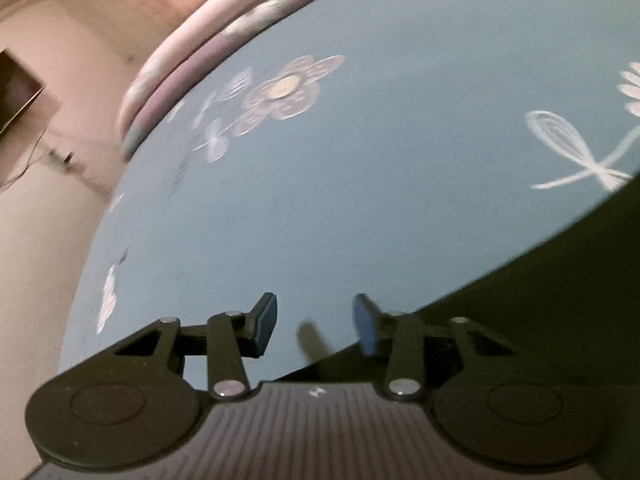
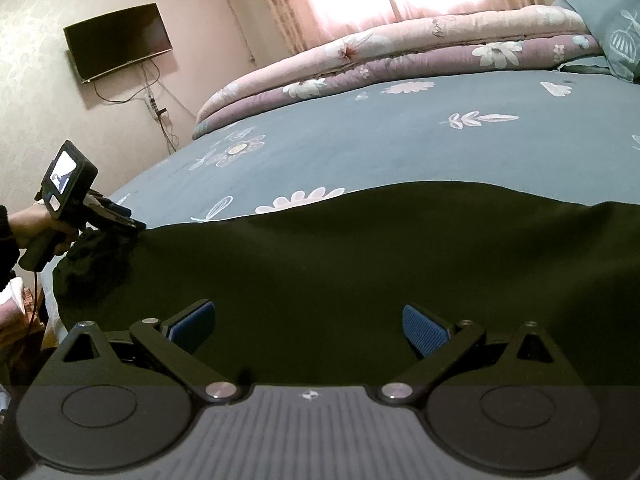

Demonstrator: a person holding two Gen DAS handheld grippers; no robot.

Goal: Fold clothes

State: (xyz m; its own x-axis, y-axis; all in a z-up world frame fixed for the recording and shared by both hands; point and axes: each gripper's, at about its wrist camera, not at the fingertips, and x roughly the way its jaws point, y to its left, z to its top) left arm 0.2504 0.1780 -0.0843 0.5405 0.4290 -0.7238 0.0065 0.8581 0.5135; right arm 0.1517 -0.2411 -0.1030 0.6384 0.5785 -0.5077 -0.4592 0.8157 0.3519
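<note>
A dark garment lies spread across the near part of a blue-grey floral bed sheet; its left end is bunched at the bed's edge. My right gripper hovers over the cloth with its jaws wide apart and nothing between them. My left gripper, held in a person's hand, sits by that bunched left corner. In the left wrist view the left gripper is open. Only sheet shows between its pads, and the garment's edge runs under the right finger.
A folded pink and purple floral quilt lies along the far side of the bed, with a grey-blue pillow at the far right. A wall-mounted TV with hanging cables is beyond the bed's left edge. A curtained window glows behind.
</note>
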